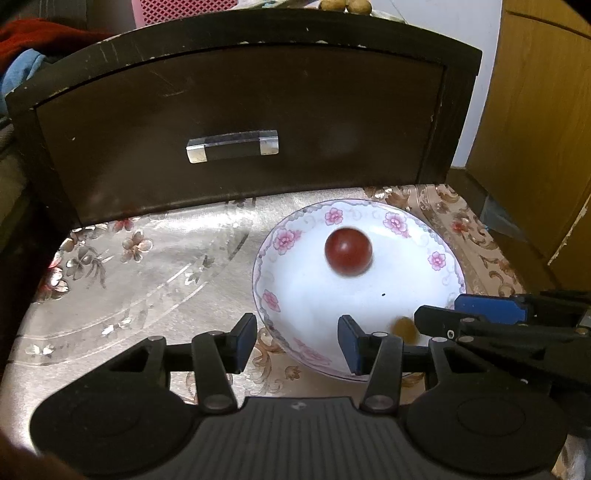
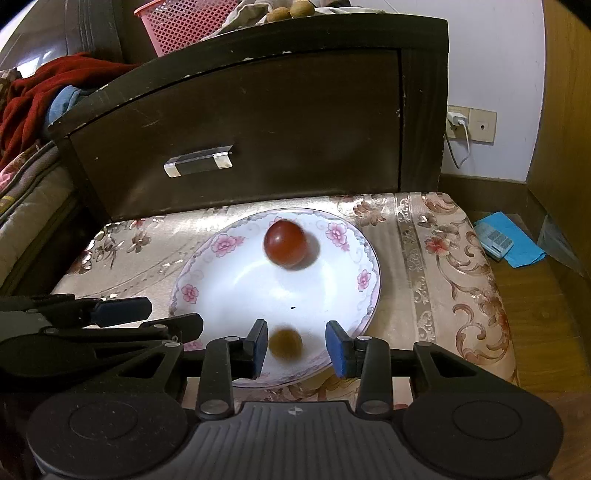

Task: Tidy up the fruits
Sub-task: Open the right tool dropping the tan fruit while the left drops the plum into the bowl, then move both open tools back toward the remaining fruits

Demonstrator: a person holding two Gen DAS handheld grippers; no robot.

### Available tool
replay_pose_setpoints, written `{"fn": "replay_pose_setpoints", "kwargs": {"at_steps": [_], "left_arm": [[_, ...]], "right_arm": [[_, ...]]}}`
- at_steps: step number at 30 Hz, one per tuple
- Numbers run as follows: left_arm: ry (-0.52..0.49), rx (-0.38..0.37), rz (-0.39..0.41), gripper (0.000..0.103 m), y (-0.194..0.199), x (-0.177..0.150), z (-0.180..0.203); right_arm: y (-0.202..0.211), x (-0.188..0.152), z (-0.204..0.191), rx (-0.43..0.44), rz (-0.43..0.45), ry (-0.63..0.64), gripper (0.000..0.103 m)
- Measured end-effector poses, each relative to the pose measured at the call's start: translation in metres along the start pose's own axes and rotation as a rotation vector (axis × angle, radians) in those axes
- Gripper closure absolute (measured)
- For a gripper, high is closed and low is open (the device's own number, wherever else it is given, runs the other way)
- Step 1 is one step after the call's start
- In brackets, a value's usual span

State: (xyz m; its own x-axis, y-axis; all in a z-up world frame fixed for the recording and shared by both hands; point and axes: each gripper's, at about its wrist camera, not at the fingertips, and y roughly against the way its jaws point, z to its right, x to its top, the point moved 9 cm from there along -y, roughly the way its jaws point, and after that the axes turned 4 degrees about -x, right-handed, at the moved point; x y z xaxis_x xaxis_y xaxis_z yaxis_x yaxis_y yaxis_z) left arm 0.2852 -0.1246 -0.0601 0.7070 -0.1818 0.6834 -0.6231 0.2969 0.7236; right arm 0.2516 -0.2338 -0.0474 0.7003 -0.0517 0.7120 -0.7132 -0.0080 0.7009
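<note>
Surface: a seat covered in shiny beige floral-patterned cloth (image 2: 436, 258) carried everything; a dark wooden cabinet front with a clear bar handle (image 1: 232, 146) stood along its far edge.

Bowl: a white ceramic bowl with pink flowers around its rim (image 2: 221, 245) sat on the cloth toward the seat's right half, its far rim near the cabinet front and its near rim close to the seat's near edge.

Red fruit: a round dark-red fruit (image 2: 285, 243), slightly blurred, lay inside the bowl on the far side, near the far rim.

Brown fruit: a small round yellowish-brown fruit (image 2: 285, 343), blurred, appeared over the bowl's near part, between the right gripper's blue pads with a gap showing on each side; whether it rested on the bowl could not be told.

Right gripper: the black two-finger right gripper with blue pads (image 2: 296, 347) was over the bowl's near rim, its fingers spread apart and touching neither fruit.

Left gripper: the black two-finger left gripper with blue pads (image 1: 297, 343) was at the bowl's near-left rim, fingers spread wide, with nothing between them; one pad hung over the cloth, the other over the bowl.

Relation: the two grippers sat side by side, the left one's fingers reaching close to the bowl's left rim in the right wrist view.

Background: a pink mesh plastic basket (image 2: 184, 22) and a few brownish round fruits (image 2: 291, 11) stood on top of the cabinet.
</note>
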Motion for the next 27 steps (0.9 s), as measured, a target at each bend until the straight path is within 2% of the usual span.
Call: {"fn": "replay_pose_setpoints", "kwargs": {"at_steps": [15,27], "left_arm": [[-0.02,0.021,0.009,0.048,0.011,-0.002,-0.005],[-0.06,0.064,0.021,0.048,0.034,-0.011,-0.018]], "right_arm": [[0.006,-0.002,-0.009,0.005,0.004,0.01,0.072],[0.017,-0.007,-0.027,0.034,0.003,0.037,0.072]]}}
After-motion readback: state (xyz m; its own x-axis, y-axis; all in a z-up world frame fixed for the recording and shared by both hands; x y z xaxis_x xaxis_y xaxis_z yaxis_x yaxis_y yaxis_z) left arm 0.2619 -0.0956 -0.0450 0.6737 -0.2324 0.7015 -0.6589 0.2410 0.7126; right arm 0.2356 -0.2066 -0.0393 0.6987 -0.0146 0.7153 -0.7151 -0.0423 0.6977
